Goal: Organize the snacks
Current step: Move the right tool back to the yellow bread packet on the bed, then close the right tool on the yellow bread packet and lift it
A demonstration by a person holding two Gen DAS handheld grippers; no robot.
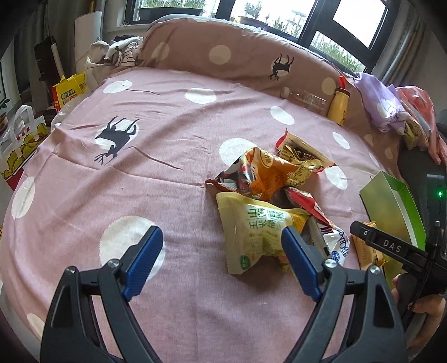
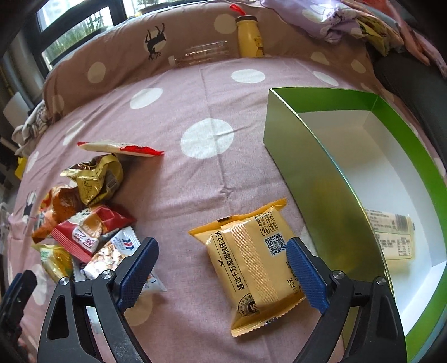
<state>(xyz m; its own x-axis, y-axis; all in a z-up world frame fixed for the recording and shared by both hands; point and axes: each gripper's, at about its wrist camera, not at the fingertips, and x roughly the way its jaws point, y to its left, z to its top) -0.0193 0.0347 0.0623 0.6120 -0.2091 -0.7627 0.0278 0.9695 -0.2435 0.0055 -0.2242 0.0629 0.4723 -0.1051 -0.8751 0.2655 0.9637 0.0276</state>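
A pile of snack packets (image 1: 265, 173) lies on the pink dotted bedsheet (image 1: 139, 195). My left gripper (image 1: 221, 231) hovers open over the sheet, its right finger above a pale yellow-green packet (image 1: 251, 237) at the pile's near edge. In the right wrist view my right gripper (image 2: 222, 241) is open above a flat yellow packet (image 2: 251, 268). Its right finger overlaps the packet's right edge, and the left finger stands well clear. A green box (image 2: 307, 156) with a white inside sits just right of it and holds one pale packet (image 2: 391, 234). The pile (image 2: 83, 223) is at the left.
A yellow bottle (image 2: 250, 37) and a clear plastic bottle (image 2: 201, 53) lean against the brown dotted pillow (image 2: 117, 64) at the back. Purple cloth (image 2: 321, 19) is heaped at the far right. Paper bags (image 1: 69, 89) stand beside the bed's left edge.
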